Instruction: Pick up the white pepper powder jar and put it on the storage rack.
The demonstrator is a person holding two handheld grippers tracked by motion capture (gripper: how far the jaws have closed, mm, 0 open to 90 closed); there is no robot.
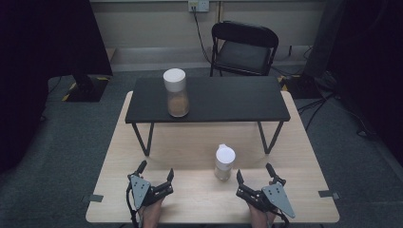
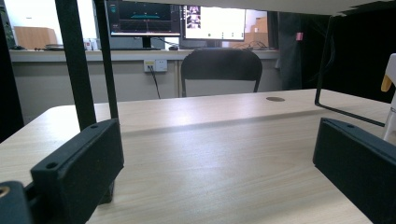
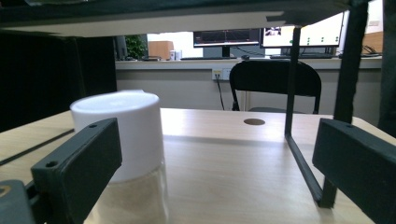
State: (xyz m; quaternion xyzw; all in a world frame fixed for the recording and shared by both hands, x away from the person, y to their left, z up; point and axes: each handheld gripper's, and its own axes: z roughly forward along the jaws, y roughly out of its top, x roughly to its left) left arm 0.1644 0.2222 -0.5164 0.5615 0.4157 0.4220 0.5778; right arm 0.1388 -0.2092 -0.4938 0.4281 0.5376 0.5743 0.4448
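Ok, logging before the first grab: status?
Left gripper open, right gripper open, both empty. Small jar upright on table, just ahead of right gripper. Nothing between them.

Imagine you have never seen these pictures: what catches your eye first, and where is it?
Two white-capped jars stand out: the big jar on the black shelf at the table's far half, and the small jar on the pale table in front of it. Near the front edge, the left claw and right claw both gape open, the right one just beside the small jar.
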